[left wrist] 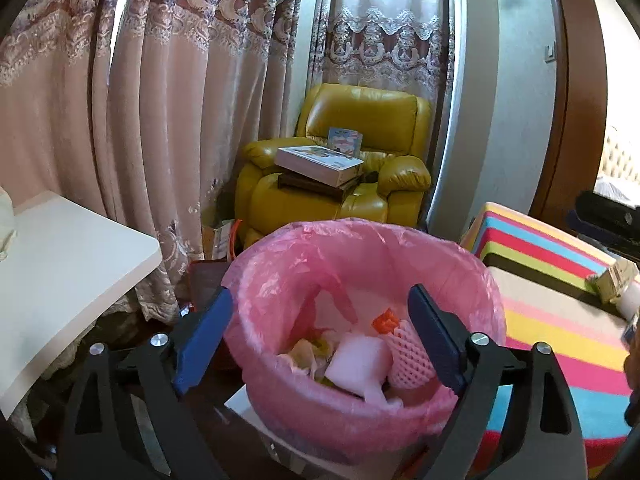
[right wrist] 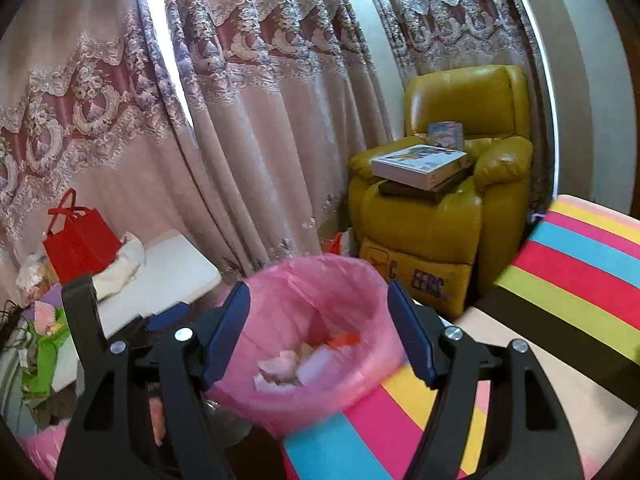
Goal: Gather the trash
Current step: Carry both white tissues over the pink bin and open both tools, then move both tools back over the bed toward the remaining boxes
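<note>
1. Bin: a round bin lined with a pink bag, standing on the floor between a white table and a surface under a striped cloth. It is already part-filled.
2. Trash: inside the bin lie a white foam piece, a pink foam net, an orange scrap and crumpled paper. In the right wrist view the contents are blurred and only pale lumps and an orange spot can be told.
3. Left gripper: jaws spread wide, nothing between the blue pads; it points down into the bin mouth from close above the near rim.
4. Right gripper: jaws likewise released and empty, aimed at the same bin from a little farther back, above the edge of the striped cloth.
5. Step in hand, as judged: a drop into the bin looks just done, since both grippers are open over it with trash below.
6. Next move, as judged: pull both grippers back clear of the thin bag rim, then look for remaining trash. The table's far end, with crumpled white stuff beside a red bag, and the small items on the cloth are likely places.
7. Background: yellow armchair with boxes, curtains behind.
</note>
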The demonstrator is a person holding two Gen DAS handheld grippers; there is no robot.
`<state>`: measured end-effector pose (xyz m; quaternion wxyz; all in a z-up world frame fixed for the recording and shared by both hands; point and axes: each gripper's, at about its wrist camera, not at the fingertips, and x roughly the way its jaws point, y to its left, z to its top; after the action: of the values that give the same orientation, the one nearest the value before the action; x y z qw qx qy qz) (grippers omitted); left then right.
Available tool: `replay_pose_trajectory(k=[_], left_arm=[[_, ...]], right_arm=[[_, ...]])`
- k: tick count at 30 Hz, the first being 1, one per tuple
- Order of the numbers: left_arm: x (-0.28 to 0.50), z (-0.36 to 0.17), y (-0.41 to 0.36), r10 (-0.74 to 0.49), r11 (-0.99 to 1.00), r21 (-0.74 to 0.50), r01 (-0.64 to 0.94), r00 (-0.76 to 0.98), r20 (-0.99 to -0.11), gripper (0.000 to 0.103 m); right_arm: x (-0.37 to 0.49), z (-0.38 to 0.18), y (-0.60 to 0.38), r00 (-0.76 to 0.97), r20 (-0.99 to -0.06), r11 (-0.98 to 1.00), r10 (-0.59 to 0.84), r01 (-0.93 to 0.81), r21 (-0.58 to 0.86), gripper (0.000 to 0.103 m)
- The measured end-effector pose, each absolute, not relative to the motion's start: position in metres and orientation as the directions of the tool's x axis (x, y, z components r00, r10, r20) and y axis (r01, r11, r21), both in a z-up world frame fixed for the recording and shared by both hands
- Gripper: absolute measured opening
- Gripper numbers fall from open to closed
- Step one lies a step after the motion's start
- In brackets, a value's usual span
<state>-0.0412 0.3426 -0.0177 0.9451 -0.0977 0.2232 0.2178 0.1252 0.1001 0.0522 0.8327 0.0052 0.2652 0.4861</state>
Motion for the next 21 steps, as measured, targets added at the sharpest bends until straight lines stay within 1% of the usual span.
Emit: replay_pose_trajectory(k=[7, 9, 10, 13, 14, 17, 21], left_arm=[[-0.040, -0.016, 0.316, 0.334, 0.907, -0.077, -0.414, 0.819, -0.467, 0.086], [-0.038, -0.015, 0.304, 0.318, 0.915, -0.075, -0.395, 0.826, -0.466, 0.090], [-0.035, -0.015, 0.298, 0.305, 0.920, -0.082, -0.383, 0.832, -0.464, 0.090], [-0.024, -0.017, 0.270, 0.231, 0.943, -0.107, -0.316, 0.850, -0.474, 0.090], [-0.019, -0.018, 0.259, 0.208, 0.950, -0.107, -0.293, 0.852, -0.480, 0.090], [-0.004, -0.024, 0.224, 0.141, 0.972, -0.096, -0.216, 0.854, -0.501, 0.090], [0.011, -0.032, 0.178, 0.063, 0.991, -0.067, -0.114, 0.852, -0.520, 0.090]], right_arm=[[0.107, 0.039, 0.041, 0.481, -0.466, 0.615, 0.742, -0.765, 0.189, 0.069], [0.104, 0.035, 0.027, 0.507, -0.474, 0.640, 0.720, -0.748, 0.173, 0.071], [0.102, 0.033, 0.018, 0.529, -0.480, 0.660, 0.700, -0.735, 0.153, 0.073], [0.097, 0.028, -0.003, 0.580, -0.497, 0.709, 0.645, -0.697, 0.106, 0.073], [0.096, 0.027, -0.010, 0.591, -0.500, 0.721, 0.633, -0.686, 0.101, 0.075], [0.094, 0.022, -0.039, 0.646, -0.505, 0.778, 0.572, -0.623, 0.085, 0.079], [0.095, 0.014, -0.079, 0.702, -0.530, 0.848, 0.476, -0.527, 0.063, 0.079]])
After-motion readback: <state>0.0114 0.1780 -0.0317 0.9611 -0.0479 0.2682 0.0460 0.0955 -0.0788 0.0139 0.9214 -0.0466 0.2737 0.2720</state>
